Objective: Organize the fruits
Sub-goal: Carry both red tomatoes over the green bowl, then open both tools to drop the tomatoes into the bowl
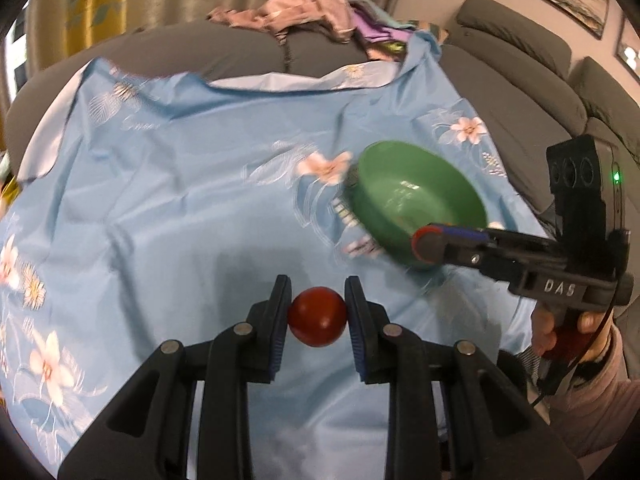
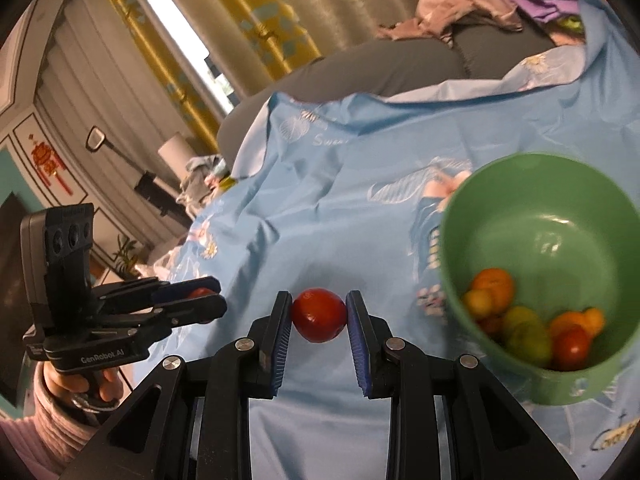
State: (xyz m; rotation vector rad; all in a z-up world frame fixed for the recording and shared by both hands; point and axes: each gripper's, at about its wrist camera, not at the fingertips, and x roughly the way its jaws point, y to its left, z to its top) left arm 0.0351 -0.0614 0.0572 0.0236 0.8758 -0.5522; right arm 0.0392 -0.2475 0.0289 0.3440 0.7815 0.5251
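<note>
Above blue cloth, left tongs [image 1: 317,312] clamp tomato [image 1: 317,316]; right tongs [image 2: 318,314] clamp second tomato [image 2: 319,315]. Bowl [image 2: 500,200] beside, part-filled. Advice: lower inside rim, release one at a time.

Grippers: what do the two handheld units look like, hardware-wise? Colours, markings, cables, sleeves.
Both are black plastic pistol-grip units with ribbed blue finger pads. The left gripper reads "GenRobot.AI" on its side and carries a black camera block on top; a pink ribbed sleeve covers the wrist. The right gripper shows white "DAS" lettering, a lit green LED on its camera block, a black cable below, and a pinkish sleeve.
</note>
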